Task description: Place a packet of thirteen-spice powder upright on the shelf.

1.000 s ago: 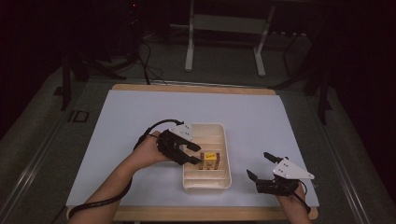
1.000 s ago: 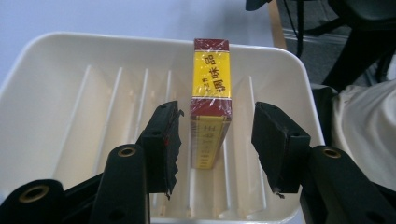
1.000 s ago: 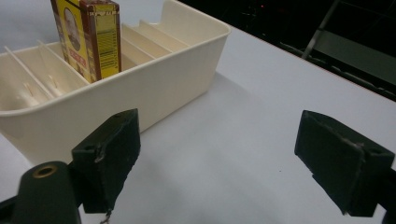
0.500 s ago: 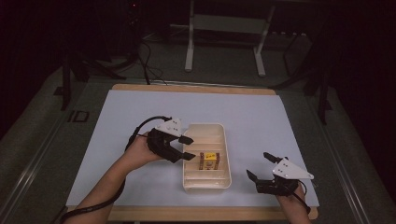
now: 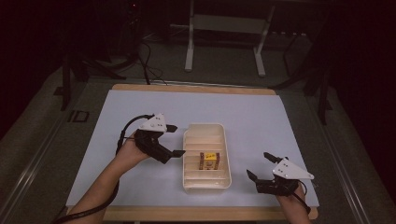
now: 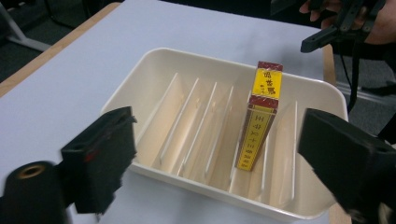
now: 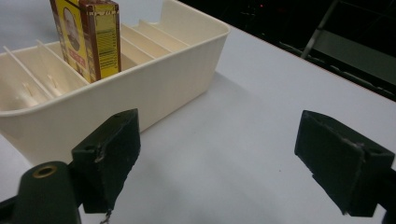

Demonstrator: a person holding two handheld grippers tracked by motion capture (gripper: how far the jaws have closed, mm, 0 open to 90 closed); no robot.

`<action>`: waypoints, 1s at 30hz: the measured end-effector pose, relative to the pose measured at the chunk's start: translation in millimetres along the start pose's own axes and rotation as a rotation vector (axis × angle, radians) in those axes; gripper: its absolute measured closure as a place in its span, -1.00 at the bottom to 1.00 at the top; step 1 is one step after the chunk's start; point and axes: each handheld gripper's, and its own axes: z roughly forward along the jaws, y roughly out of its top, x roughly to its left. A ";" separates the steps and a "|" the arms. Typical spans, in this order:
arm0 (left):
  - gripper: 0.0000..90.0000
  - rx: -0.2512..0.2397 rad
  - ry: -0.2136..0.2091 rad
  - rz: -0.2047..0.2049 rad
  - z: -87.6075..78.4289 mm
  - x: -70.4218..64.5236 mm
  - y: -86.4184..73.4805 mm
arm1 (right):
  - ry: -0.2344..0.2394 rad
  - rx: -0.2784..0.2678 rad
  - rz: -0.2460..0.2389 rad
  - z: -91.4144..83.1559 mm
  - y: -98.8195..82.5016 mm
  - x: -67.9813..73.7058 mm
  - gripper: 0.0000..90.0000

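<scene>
Jaws on my left gripper (image 5: pixel 175 140) had just been opening with nothing between them as I backed away from the slotted tray (image 5: pixel 189 140); the yellow box (image 5: pixel 209 161) stood upright in a slot, apparently placed. My right gripper (image 5: pixel 260 165) rested spread, empty.

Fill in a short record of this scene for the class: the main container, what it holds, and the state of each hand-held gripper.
container: cream slotted tray on the white table
contents: one yellow-and-brown box, upright in a slot
left hand-held gripper: jaws just opened, nothing between them, beside the tray's left wall
right hand-held gripper: open, empty, to the tray's right
</scene>
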 end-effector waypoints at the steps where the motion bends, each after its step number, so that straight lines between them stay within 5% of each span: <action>1: -0.85 -0.004 0.014 -0.010 -1.4 0.3 -0.8 | -0.001 0.000 -0.001 -0.1 0.0 -0.1 -0.68; 6: -0.97 0.000 0.104 -0.043 -10.1 2.5 -5.7 | -0.003 -0.002 -0.003 -0.5 0.2 0.3 -0.68; 21: -0.97 0.002 0.280 -0.178 -32.8 9.5 -29.4 | -0.012 0.000 0.001 -0.7 0.1 0.4 -0.68; 30: -0.97 -0.003 0.312 -0.237 -47.6 5.5 -48.6 | -0.015 -0.003 0.000 -1.1 0.2 0.3 -0.68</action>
